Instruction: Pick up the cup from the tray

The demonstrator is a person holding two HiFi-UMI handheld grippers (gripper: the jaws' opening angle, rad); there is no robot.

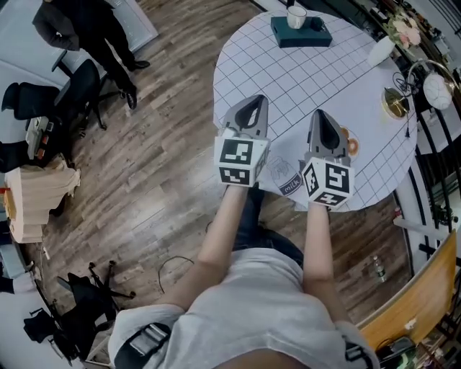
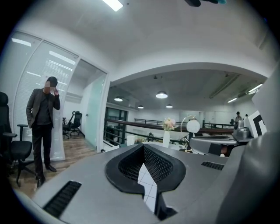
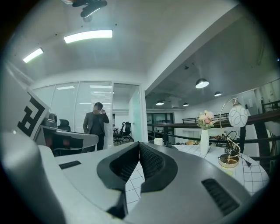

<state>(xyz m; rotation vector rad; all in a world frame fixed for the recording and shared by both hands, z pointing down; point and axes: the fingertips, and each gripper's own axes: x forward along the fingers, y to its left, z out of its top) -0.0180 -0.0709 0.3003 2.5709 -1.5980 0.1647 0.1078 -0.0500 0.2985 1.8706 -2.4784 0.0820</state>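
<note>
Hovering empty above the checked table (image 1: 288, 79).
On left gripper (image 1: 258, 101) and right gripper (image 1: 319, 115) the jaws are pressed together; white cup (image 1: 296, 16) stands on dark tray (image 1: 299, 37) at twelve o'clock.

The round table (image 1: 302, 79) has a white checked cloth. A dark tray (image 1: 302, 39), white vase (image 1: 382, 50) and lamp (image 1: 394, 103) stand on it.

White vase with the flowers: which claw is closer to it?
Right. The right claw hovers over the near side of the table, the white vase ahead and to its right; the left claw is further left, so farther from it.
</note>
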